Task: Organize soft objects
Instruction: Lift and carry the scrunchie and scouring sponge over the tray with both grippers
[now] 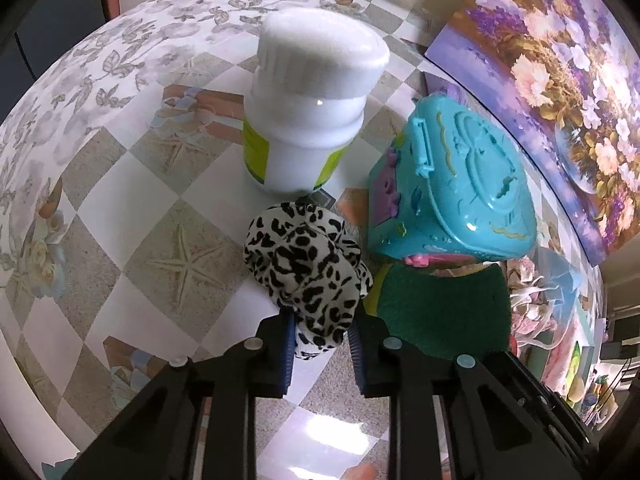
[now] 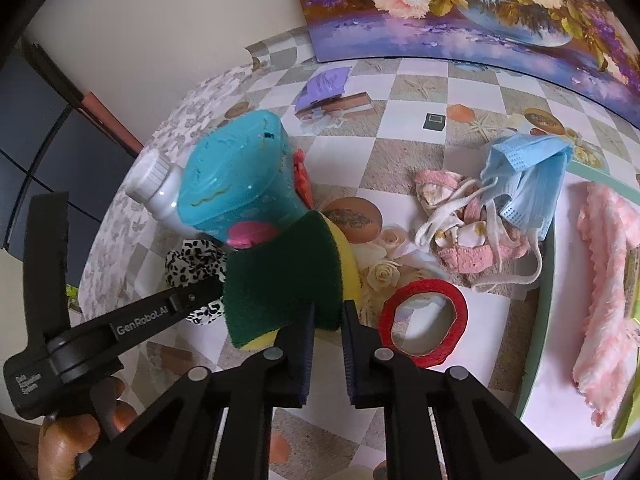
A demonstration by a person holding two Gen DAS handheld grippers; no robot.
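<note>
Across the whole scene, the tabletop (image 2: 420, 92) wears a glossy cloth of white and sandy checks printed with starfish, shells and roses, with a grey floral border curving along its far-left edge. Behind it stands a plain cream wall, and a large painting of flowers (image 2: 460, 4) leans there on the cloth. At the right edge a pale tray (image 2: 536, 360) carries a fluffy pink cloth (image 2: 604, 320). A teal toy case (image 1: 452, 184) stands beside a white bottle (image 1: 308, 108).

Near the middle lie a crumpled blue face mask (image 2: 528, 184) and a pink patterned mask (image 2: 460, 232), touching, and a red fabric ring (image 2: 424, 320) just before them.

The right tool (image 2: 326, 320) has its pads pinched on the edge of the green and yellow sponge (image 2: 280, 280), beside the case. The left tool (image 1: 320, 328) is clamped on the leopard-print scrunchie (image 1: 304, 264), which sits in front of the bottle, touching the sponge's left side.
</note>
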